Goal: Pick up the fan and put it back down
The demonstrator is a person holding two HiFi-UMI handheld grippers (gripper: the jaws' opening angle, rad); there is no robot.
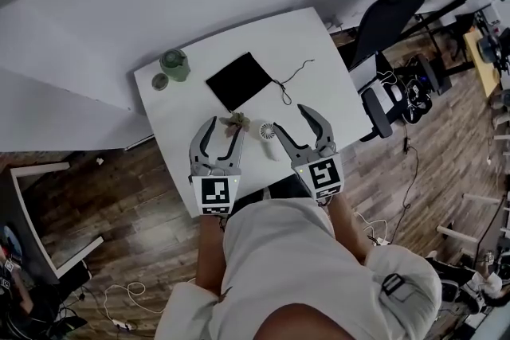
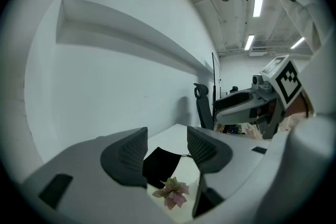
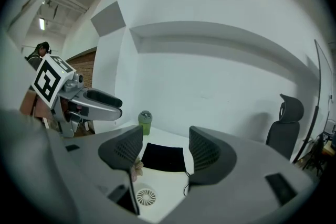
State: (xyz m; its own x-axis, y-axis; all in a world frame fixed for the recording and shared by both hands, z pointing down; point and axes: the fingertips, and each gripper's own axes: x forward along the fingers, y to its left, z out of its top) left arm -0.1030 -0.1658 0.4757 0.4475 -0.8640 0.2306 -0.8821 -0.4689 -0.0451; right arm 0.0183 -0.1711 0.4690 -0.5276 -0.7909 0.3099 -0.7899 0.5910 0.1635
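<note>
Head view: a white table [image 1: 319,60] carries a green cup [image 1: 174,64] near its far left corner and a black pouch [image 1: 239,80] at its middle. A flower [image 1: 236,122] and the small white fan [image 1: 267,131] lie side by side toward the near edge. The left gripper [image 1: 226,127] and right gripper [image 1: 289,117] are held over that near edge.

Left gripper view: its 2 jaws stand partly apart and grip nothing. The flower and pouch show on the table beyond the gap.

Right gripper view: its 2 jaws also stand partly apart, empty. The fan rests flat on the table below them, untouched.
</note>
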